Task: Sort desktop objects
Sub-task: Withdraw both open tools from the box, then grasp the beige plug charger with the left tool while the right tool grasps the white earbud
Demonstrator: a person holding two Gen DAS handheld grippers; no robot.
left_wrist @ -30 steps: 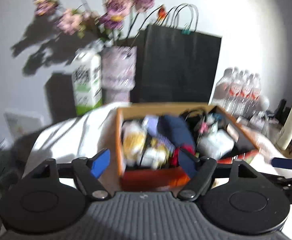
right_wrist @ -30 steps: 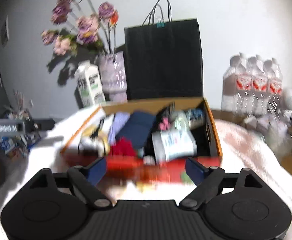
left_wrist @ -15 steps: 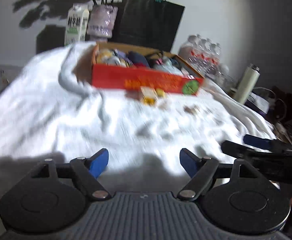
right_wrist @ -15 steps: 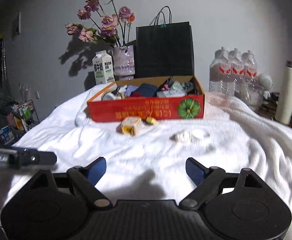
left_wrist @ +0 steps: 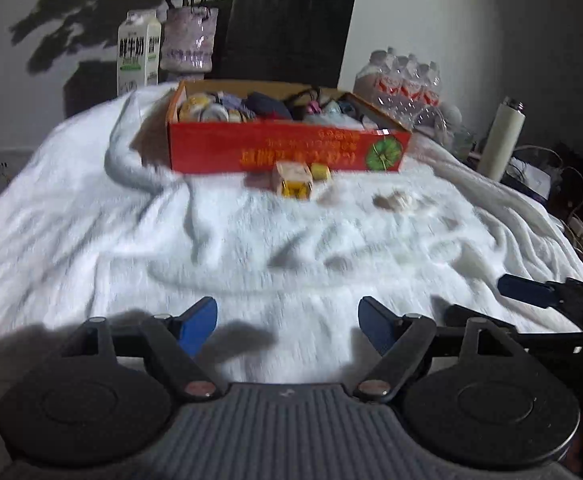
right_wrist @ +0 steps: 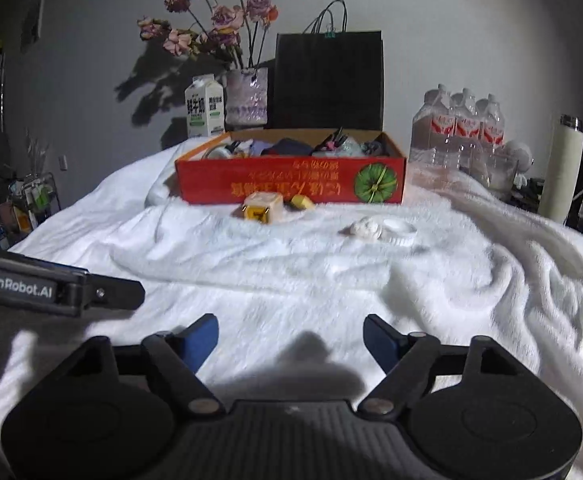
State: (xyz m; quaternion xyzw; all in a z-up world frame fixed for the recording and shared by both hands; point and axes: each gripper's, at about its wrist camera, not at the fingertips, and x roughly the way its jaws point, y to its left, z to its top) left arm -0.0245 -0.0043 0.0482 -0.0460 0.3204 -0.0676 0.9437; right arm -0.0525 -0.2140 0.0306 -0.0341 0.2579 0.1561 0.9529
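Note:
A red cardboard box (left_wrist: 287, 152) (right_wrist: 291, 184) full of mixed objects stands at the far side of the white blanket. In front of it lie a small cream and yellow carton (left_wrist: 293, 181) (right_wrist: 261, 209), a small yellow piece (left_wrist: 320, 171) (right_wrist: 302, 201), and a white crumpled object with a white ring (left_wrist: 395, 201) (right_wrist: 379, 229). My left gripper (left_wrist: 287, 322) is open and empty over the near blanket. My right gripper (right_wrist: 290, 338) is open and empty, well short of the objects. The right gripper also shows at the right edge of the left wrist view (left_wrist: 531, 292).
Behind the box stand a milk carton (right_wrist: 204, 106), a vase of flowers (right_wrist: 246, 98) and a black paper bag (right_wrist: 328, 80). A pack of water bottles (right_wrist: 457, 132) and a white flask (right_wrist: 562, 172) stand at the right. The blanket (right_wrist: 331, 280) is wrinkled.
Both grippers have pulled back from over the box to the near side of the blanket. The box and loose objects now lie far ahead. Both stayed open.

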